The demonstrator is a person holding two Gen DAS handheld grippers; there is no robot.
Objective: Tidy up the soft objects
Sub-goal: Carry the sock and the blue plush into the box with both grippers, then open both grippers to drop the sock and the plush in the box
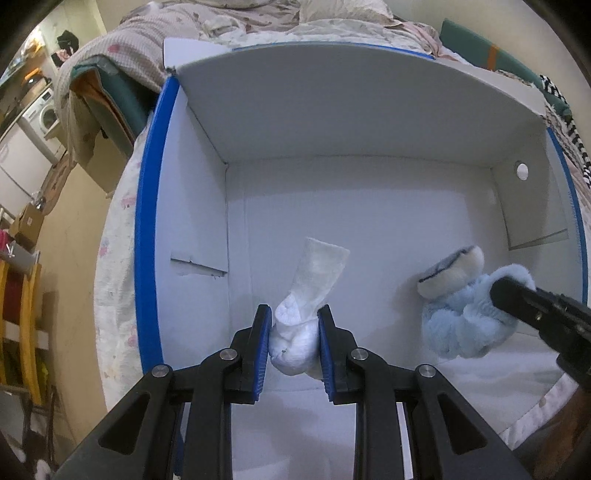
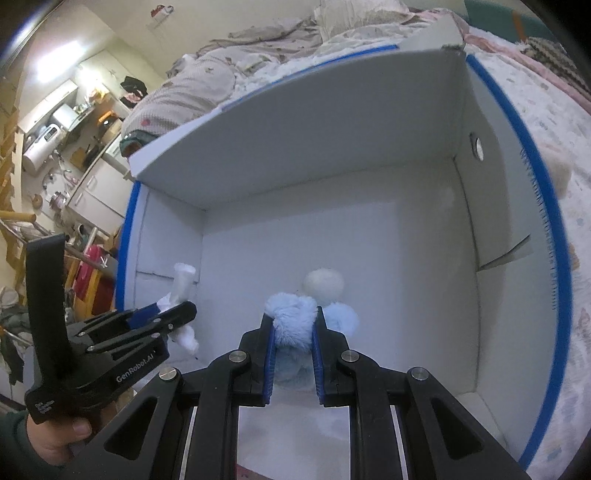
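A white cardboard box [image 1: 332, 122] with blue-edged flaps lies open on a bed. My left gripper [image 1: 293, 319] is shut on a white sock [image 1: 314, 284] and holds it inside the box at its left side. The sock also shows in the right wrist view [image 2: 183, 284]. My right gripper [image 2: 293, 326] is shut on a light-blue plush toy [image 2: 295, 321] with a cream head [image 2: 324, 282], inside the box toward its right. In the left wrist view the plush toy [image 1: 461, 314] hangs from the right gripper's black finger [image 1: 517, 295].
The box's far wall [image 2: 332, 147] stands tall behind both grippers, and its side wall [image 2: 476, 147] has a round hole. Crumpled bedding [image 1: 258, 18] lies behind the box. A striped cloth [image 1: 569, 122] lies at the right. Kitchen furniture [image 2: 55, 129] is at the far left.
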